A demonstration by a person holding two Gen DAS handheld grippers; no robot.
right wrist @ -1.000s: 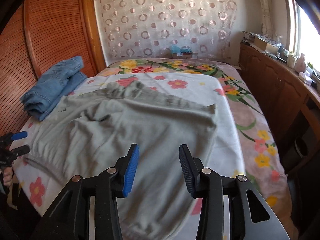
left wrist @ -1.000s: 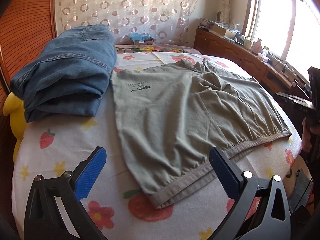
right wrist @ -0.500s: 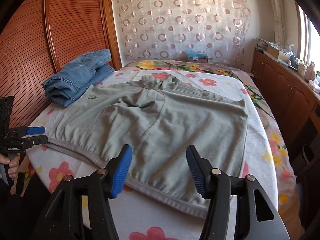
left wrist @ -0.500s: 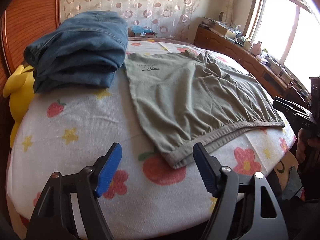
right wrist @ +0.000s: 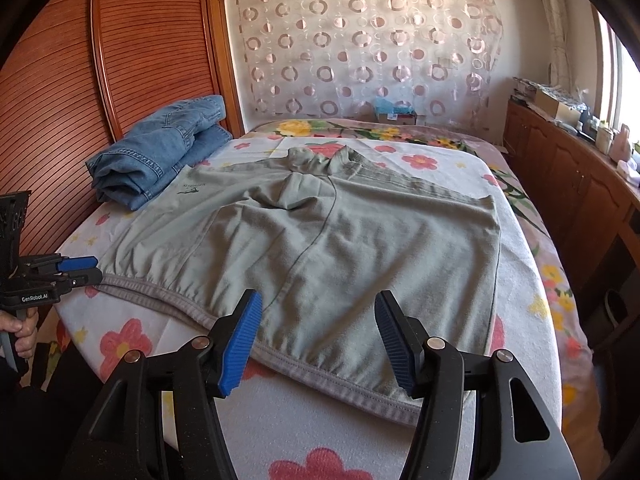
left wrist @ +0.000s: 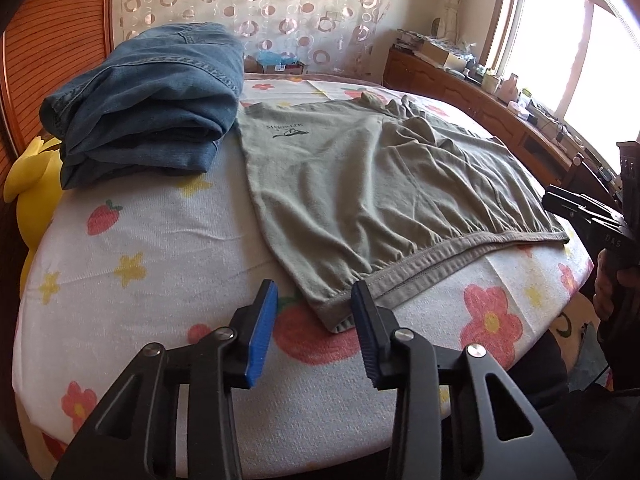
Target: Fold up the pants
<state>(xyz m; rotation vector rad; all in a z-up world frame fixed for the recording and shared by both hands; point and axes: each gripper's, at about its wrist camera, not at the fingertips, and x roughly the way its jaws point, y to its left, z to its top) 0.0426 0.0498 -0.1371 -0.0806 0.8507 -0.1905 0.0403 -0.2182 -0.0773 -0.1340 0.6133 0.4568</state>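
At far left a folded pile of jeans [left wrist: 148, 96] sits on the bed [left wrist: 132, 240]. Just right of it the grey-green pants [right wrist: 320, 248] lie spread flat, waistband [right wrist: 332, 364] along the near edge. They look light, soft and limp, likely to sag and wrinkle, so the thicker waistband corners seem the best hold. The left gripper [left wrist: 314, 328] is closing around the near-left corner, pads not yet pinching it. The right gripper [right wrist: 318, 338] stands roughly half open, empty, above the waistband's right part
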